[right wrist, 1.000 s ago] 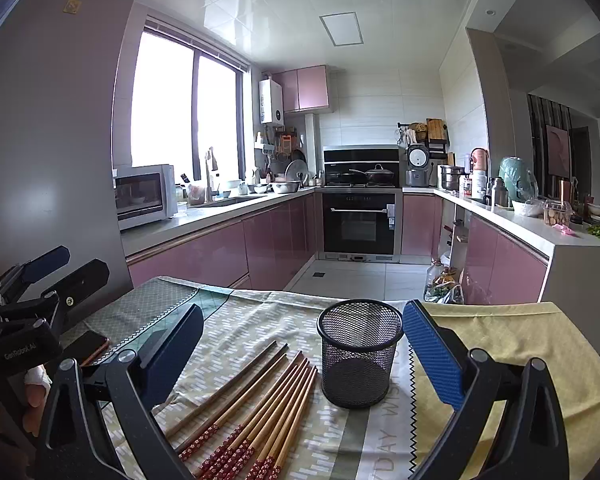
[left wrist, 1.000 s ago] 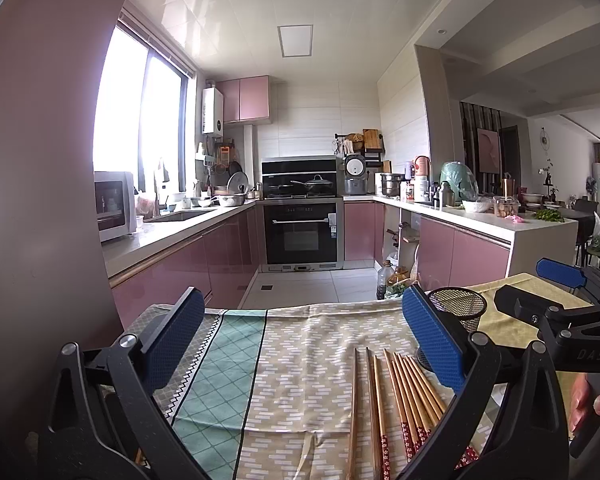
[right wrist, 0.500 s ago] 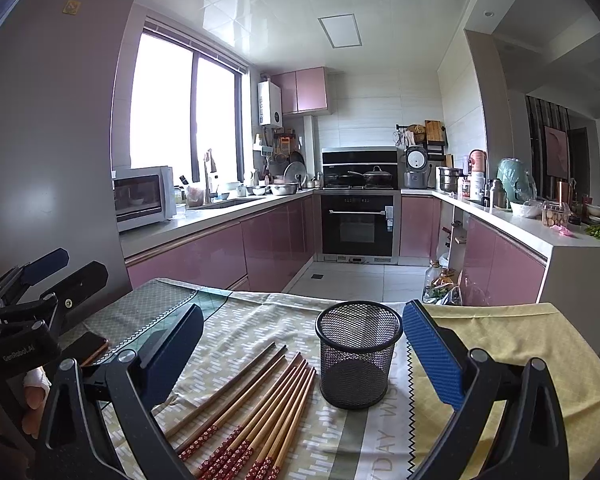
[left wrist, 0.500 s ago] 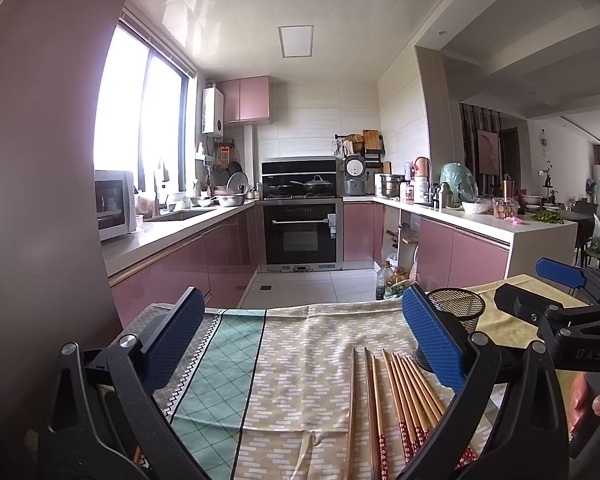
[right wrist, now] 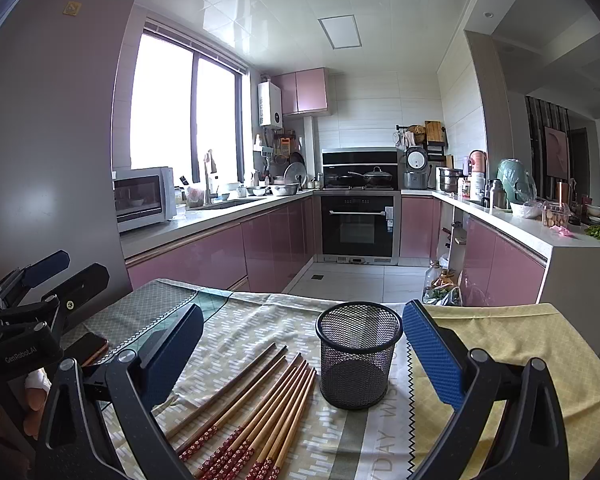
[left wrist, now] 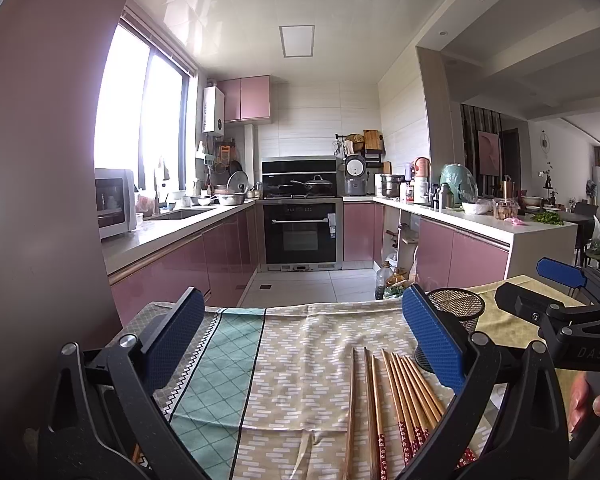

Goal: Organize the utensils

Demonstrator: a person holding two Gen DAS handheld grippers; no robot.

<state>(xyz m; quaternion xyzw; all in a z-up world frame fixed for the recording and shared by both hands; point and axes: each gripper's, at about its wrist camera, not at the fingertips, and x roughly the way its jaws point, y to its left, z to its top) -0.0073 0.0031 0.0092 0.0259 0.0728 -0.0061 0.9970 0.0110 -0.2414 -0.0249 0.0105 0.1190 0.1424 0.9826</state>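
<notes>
Above a patterned cloth [right wrist: 256,324] both grippers hover with jaws spread wide and nothing between them. Seen from its own camera, the right gripper [right wrist: 304,348] frames a black mesh cup [right wrist: 358,354] standing upright, with the chopsticks [right wrist: 256,404] lying in a loose fan just left of the cup, red ends nearest. The left gripper [left wrist: 304,344] looks over the same chopsticks [left wrist: 400,392], its right finger [left wrist: 432,338] hiding part of the cup [left wrist: 458,312]. Beyond lies a pink kitchen with an oven [right wrist: 358,224].
</notes>
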